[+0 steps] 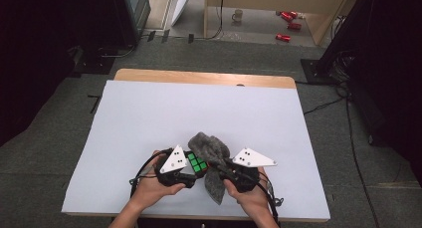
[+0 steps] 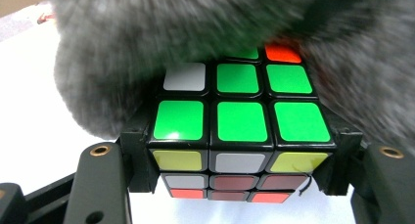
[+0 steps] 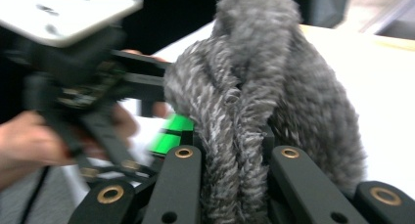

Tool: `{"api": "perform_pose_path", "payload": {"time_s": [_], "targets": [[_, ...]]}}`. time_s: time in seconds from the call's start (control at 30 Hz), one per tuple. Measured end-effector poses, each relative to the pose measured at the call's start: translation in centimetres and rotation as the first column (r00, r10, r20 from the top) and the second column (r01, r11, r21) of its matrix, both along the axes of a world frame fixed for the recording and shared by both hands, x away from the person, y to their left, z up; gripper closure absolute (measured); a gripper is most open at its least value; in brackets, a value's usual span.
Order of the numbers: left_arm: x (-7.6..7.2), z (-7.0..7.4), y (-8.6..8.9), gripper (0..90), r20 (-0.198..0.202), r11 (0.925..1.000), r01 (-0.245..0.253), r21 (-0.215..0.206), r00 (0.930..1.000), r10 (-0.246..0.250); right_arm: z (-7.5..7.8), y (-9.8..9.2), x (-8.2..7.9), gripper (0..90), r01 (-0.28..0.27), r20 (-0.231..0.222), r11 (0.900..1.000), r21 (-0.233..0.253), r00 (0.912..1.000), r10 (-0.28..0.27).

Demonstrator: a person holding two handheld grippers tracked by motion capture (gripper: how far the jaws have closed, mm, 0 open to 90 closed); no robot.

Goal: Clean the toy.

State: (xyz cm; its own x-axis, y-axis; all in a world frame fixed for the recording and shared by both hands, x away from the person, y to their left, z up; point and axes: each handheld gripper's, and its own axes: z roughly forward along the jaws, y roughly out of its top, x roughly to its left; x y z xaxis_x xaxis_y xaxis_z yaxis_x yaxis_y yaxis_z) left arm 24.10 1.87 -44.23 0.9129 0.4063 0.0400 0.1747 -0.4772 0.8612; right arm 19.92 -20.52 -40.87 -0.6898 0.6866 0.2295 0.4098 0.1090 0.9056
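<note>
Grey cloth (image 2: 195, 33) hides cube (image 2: 240, 121) top.

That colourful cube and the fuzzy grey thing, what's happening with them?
A person at a white table holds a pair of tongs in each hand. The left tongs are clamped on the sides of a puzzle cube with mostly green squares on top. The right tongs pinch a fluffy grey cloth, which is draped over the far part of the cube. It looks like the cube is being wiped or covered, though I can't tell which.
</note>
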Motion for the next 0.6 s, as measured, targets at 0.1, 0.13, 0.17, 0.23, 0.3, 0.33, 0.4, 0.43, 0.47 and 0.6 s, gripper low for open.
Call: {"api": "perform_pose_path", "payload": {"time_s": [0.1, 0.13, 0.17, 0.23, 0.3, 0.33, 0.4, 0.43, 0.47, 0.6], "targets": [[-0.1, 0.2, 0.0, 34.6, 0.003, 0.9999, 0.007, -0.011, 1.0, -0.007, 0.1, 1.0, -0.4, 81.1, -0.041, 0.003, 0.999, -0.017, 0.9992, 0.041], [-0.2, 0.2, 0.1, 34.6, 0.01, 1.0, 0.005, -0.005, 0.9999, -0.005, 0.0, 1.0, -0.4, 81.2, -0.04, 0.005, 0.999, -0.024, 0.9992, 0.04], [-0.2, 0.2, 0.2, 34.6, 0.013, 1.0, 0.005, -0.003, 0.9999, -0.005, 0.0, 0.6, -0.1, 81.3, -0.016, -0.009, 1.0, -0.016, 0.9998, 0.016], [-0.1, 0.2, 0.2, 34.6, 0.012, 1.0, 0.006, -0.004, 0.9999, -0.006, 0.0, 0.2, 0.1, 81.3, 0.006, -0.008, 1.0, -0.015, 1.0, -0.006], [0.0, 0.3, 0.5, 34.6, 0.002, 0.9996, 0.011, -0.028, 0.9999, -0.011, -0.1, -0.6, 0.4, 81.3, 0.059, -0.009, 0.998, -0.015, 0.9982, -0.059], [0.0, 0.4, 0.7, 34.6, 0.0, 0.9988, 0.013, -0.046, 0.9999, -0.013, -0.1, -1.0, 0.6, 81.3, 0.081, -0.01, 0.997, -0.011, 0.9967, -0.081], [0.2, 0.9, 1.4, 34.6, -0.006, 0.9933, 0.029, -0.112, 0.9996, -0.029, -0.3, -2.1, 0.9, 81.3, 0.128, -0.014, 0.992, 0.011, 0.9917, -0.128], [0.2, 0.9, 1.4, 34.6, -0.006, 0.9933, 0.029, -0.112, 0.9996, -0.029, -0.3, -2.1, 0.9, 81.3, 0.128, -0.014, 0.992, 0.011, 0.9917, -0.128], [0.2, 1.0, 1.7, 34.6, -0.007, 0.9896, 0.036, -0.139, 0.9993, -0.038, -0.3, -2.3, 1.0, 81.3, 0.133, -0.013, 0.991, 0.018, 0.9911, -0.133], [0.3, 1.5, 2.5, 34.6, -0.01, 0.9734, 0.042, -0.225, 0.9989, -0.046, -0.4, -2.1, 0.7, 81.0, 0.054, 0.012, 0.998, 0.046, 0.9985, -0.054]]}}
